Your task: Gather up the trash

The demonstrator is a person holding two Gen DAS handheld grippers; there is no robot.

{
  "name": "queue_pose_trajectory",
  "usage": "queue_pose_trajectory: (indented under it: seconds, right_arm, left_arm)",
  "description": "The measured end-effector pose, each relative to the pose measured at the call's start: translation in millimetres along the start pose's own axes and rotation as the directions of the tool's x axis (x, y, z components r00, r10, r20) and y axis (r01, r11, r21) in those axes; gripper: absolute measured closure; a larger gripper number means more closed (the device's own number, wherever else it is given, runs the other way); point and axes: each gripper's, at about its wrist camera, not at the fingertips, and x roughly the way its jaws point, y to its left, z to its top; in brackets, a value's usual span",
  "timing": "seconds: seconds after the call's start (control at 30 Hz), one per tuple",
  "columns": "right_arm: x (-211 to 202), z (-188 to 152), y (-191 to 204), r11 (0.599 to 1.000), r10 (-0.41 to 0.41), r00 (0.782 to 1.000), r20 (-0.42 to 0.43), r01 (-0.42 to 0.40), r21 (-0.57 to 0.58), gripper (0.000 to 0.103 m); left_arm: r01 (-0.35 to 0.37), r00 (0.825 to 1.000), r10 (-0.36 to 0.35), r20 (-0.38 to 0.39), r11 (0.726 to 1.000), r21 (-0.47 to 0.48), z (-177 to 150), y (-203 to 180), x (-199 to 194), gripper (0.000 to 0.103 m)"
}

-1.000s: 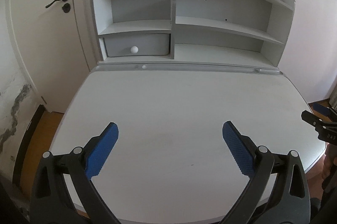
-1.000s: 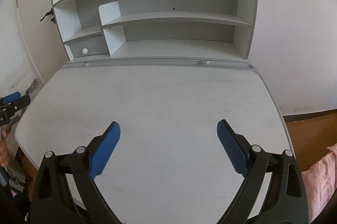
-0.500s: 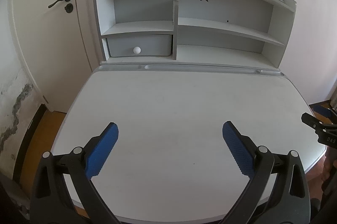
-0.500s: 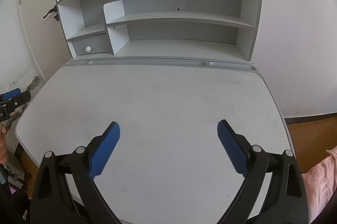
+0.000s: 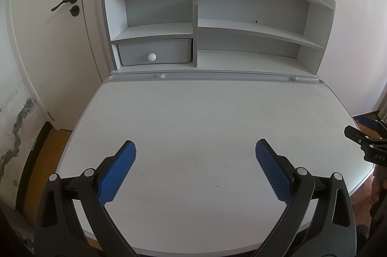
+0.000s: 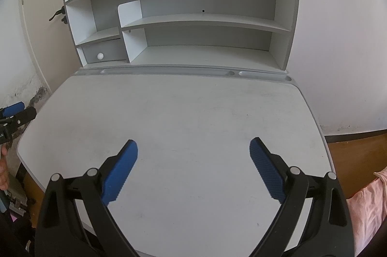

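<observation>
No trash shows in either view. My left gripper hangs open over the near part of a white desk, its blue pads wide apart with nothing between them. My right gripper is open too, above the same desk, holding nothing. The right gripper's tip shows at the right edge of the left wrist view, and the left gripper's tip shows at the left edge of the right wrist view.
A grey-white shelf unit with a small drawer stands at the desk's back. A white door with a black handle is to the left. Wooden floor and pink fabric lie at the right.
Both views have shifted slightly, the shelf sitting a little further right and lower in frame. Both grippers stay open and hold nothing.
</observation>
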Motion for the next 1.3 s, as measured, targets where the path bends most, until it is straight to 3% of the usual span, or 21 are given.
queue_pose_trajectory:
  seconds: [1.3]
  right_arm:
    - [-2.2, 0.3, 0.0, 1.0, 0.002, 1.0, 0.007, -0.002, -0.005, 0.012]
  left_arm:
    - [0.005, 1.0, -0.005, -0.001, 1.0, 0.003, -0.3, -6.9, -5.0, 0.007]
